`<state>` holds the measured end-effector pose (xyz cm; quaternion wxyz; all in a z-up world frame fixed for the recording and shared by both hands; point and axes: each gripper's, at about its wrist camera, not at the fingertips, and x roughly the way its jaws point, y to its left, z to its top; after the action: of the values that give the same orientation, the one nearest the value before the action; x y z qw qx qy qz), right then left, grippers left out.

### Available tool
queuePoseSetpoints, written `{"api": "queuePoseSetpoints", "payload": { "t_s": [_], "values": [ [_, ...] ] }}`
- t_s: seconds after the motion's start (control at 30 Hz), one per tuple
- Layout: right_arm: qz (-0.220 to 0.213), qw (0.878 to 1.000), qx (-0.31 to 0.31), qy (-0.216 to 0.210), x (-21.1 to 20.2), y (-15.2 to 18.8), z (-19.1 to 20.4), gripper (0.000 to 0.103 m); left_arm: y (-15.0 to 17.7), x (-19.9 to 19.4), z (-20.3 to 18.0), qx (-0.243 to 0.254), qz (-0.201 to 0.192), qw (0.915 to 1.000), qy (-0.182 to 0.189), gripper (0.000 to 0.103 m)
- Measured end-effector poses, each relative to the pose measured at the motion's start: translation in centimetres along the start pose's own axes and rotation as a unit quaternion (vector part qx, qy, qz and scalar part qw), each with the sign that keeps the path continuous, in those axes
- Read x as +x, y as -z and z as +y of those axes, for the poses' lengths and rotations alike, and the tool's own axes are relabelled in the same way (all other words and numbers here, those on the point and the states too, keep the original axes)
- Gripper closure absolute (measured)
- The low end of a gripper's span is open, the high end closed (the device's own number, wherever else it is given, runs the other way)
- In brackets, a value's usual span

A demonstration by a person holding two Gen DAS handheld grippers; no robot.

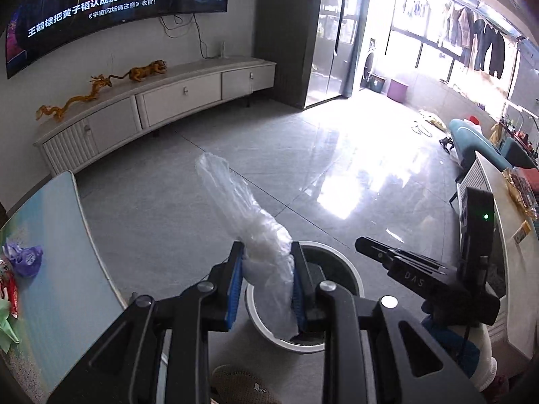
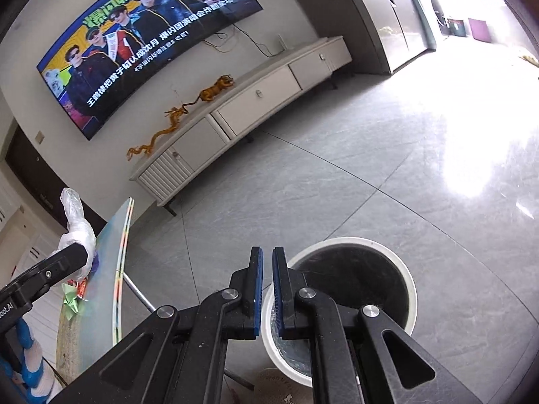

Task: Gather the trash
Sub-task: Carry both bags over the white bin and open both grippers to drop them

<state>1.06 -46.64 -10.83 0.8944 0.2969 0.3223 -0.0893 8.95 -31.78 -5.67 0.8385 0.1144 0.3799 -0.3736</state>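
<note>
A crumpled clear plastic bag point(image 1: 232, 195) stands up between the blue pads of my left gripper point(image 1: 266, 245), which is shut on it. Right below it on the floor is a white trash bin point(image 1: 257, 323) with a dark inside. My right gripper point(image 2: 267, 252) hangs over the bin's left rim point(image 2: 409, 279), pads nearly touching and nothing between them. In the right wrist view, the left gripper point(image 2: 72, 254) with the plastic bag point(image 2: 75, 229) is at the left edge. The right gripper point(image 1: 362, 245) shows to the right in the left wrist view.
A low table point(image 1: 64, 235) to the left carries a purple wrapper point(image 1: 27, 259) plus red and green scraps point(image 2: 75, 294). A white TV cabinet point(image 1: 175, 97) lines the far wall. Another table point(image 1: 515, 269) is at right. A slipper point(image 1: 235, 383) lies by the bin.
</note>
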Motion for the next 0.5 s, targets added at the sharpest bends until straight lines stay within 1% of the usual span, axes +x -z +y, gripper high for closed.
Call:
{"api": "queuePoseSetpoints", "payload": {
  "t_s": [0.07, 0.23, 0.27, 0.33, 0.37, 0.4, 0.47, 0.5],
  "values": [
    [0.006, 1.000, 0.014, 0.003, 0.4, 0.3, -1.4, 0.094, -0.3, 1.7, -0.7, 0.004, 0.012, 0.9999, 0.011, 0.077],
    [0.016, 0.999, 0.047, 0.015, 1.2, 0.9, -4.4, 0.094, -0.7, 5.4, -2.5, 0.009, 0.046, 0.9979, 0.044, 0.076],
    [0.017, 0.998, 0.051, 0.019, 1.2, 1.2, -4.8, 0.091, -0.8, 6.0, -2.7, 0.008, 0.053, 0.9973, 0.051, 0.075],
    [0.020, 0.998, 0.061, 0.023, 1.4, 1.4, -5.5, 0.082, -1.0, 7.4, -3.0, 0.002, 0.066, 0.9956, 0.066, 0.074],
    [0.020, 0.997, 0.065, 0.024, 1.4, 1.5, -5.9, 0.073, -1.1, 8.0, -3.2, 0.000, 0.072, 0.9948, 0.072, 0.070],
    [0.021, 0.997, 0.068, 0.027, 1.4, 1.6, -6.2, 0.068, -1.0, 8.4, -3.1, -0.001, 0.077, 0.9942, 0.076, 0.063],
    [0.022, 0.997, 0.073, 0.032, 1.6, 1.7, -6.7, 0.066, -1.1, 9.2, -3.2, -0.006, 0.081, 0.9933, 0.083, 0.055],
    [0.023, 0.996, 0.075, 0.034, 1.7, 1.7, -6.9, 0.066, -1.0, 9.3, -3.2, -0.008, 0.084, 0.9927, 0.086, 0.055]
  ]
}}
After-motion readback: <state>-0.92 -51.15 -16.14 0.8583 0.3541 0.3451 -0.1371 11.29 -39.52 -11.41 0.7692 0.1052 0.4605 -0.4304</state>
